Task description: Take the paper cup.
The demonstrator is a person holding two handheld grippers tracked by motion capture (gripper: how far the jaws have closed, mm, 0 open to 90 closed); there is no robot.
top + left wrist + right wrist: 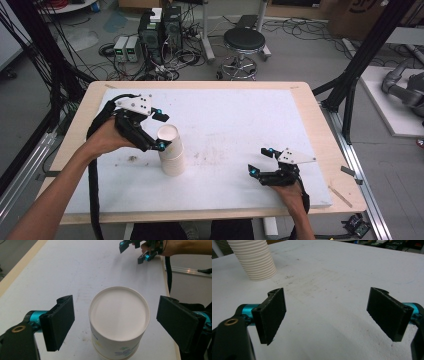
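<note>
A scuffed white bench (225, 115) holds stacked paper cups (170, 150) near its left edge, between the left gripper (161, 131)'s spread jaws. The right gripper (261, 161) rests released near the front right corner, above a cable-strewn floor (300, 55).

A stack of white paper cups (170, 150) stands mouth-down on the left half of the white tabletop (240, 120), roughly midway between its near and far edges, so the flat round base of the uppermost cup faces up. In the left gripper view the stack (119, 322) shows a small printed flower pattern on its side wall. In the right gripper view the stack (254, 258) shows the close-set rims of many nested cups ringing it down to the tabletop.
</note>
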